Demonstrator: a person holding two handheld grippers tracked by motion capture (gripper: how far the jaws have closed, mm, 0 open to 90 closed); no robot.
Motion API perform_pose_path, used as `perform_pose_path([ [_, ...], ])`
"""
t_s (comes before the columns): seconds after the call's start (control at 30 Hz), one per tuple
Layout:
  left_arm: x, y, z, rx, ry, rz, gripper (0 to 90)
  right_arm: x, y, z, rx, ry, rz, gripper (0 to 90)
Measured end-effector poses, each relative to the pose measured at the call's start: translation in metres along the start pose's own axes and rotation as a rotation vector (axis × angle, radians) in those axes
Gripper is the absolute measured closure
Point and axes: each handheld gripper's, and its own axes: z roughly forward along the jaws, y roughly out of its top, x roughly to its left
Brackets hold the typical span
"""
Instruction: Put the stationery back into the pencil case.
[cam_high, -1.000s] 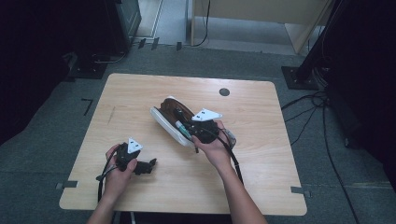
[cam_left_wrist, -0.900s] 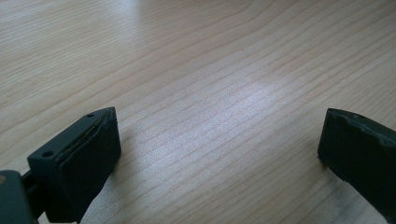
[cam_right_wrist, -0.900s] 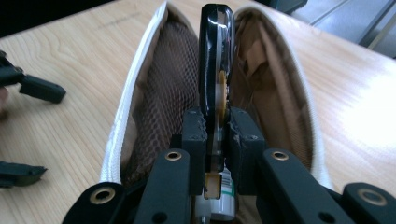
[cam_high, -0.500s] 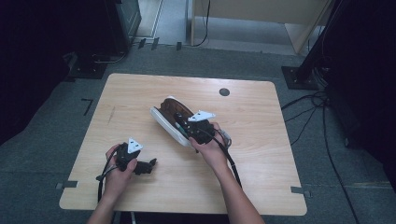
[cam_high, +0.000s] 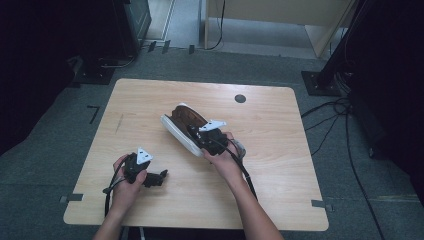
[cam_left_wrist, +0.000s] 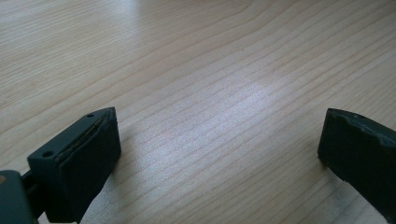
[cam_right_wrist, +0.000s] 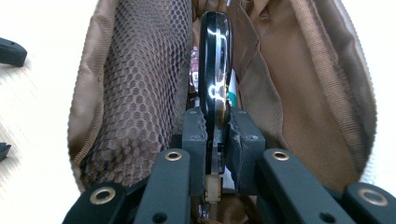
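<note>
So there's a light wooden table (cam_high: 150, 110) with a rounded pouch (cam_high: 182, 125) lying open near the middle of it, white on the outside and brown fabric inside. The right gripper (cam_high: 200, 136) is poked right into the pouch's opening, and in the right gripper view you can see its jaws pinched tight on a slim glossy black item (cam_right_wrist: 215, 60) that stands up on edge between them, some kind of shiny flat thing, can't tell exactly what it is. In that same view there's a brown mesh pocket (cam_right_wrist: 140, 84) just to the left of the black item and plain tan lining (cam_right_wrist: 289, 79) on the other side. The left gripper (cam_high: 159, 177) is well apart from all that, down near the front-left part of the table, held in the person's left hand (cam_high: 127, 187). In the left gripper view its jaws are spread wide with nothing but bare wood grain between them, hovering low over the tabletop. There's also a small dark round spot (cam_high: 240, 98) on the table near the far edge.
</note>
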Motion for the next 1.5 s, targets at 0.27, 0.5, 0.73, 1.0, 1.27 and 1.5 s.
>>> perform_pose_path([
  [0.27,0.000,0.000,0.000,0.000,0.000,0.000,0.0,0.001,0.001,0.002,0.050,0.009,-0.006,78.0],
  [0.5,0.000,0.000,0.000,0.000,0.000,0.003,0.0,-0.001,0.003,-0.002,0.033,0.012,0.000,77.1],
  [0.73,0.000,0.000,0.000,-0.001,-0.001,0.000,0.0,-0.004,0.009,-0.018,-0.038,0.007,0.011,78.2],
  [1.0,0.000,0.000,0.000,0.001,-0.001,0.003,0.0,-0.006,0.014,-0.042,-0.134,0.014,0.020,78.5],
  [1.27,0.000,0.000,0.000,0.000,-0.001,0.002,0.0,-0.012,0.013,-0.068,-0.205,0.002,0.024,69.4],
  [1.5,0.000,0.000,0.000,0.000,-0.001,0.002,0.0,-0.018,0.006,-0.086,-0.264,-0.027,0.033,37.6],
])
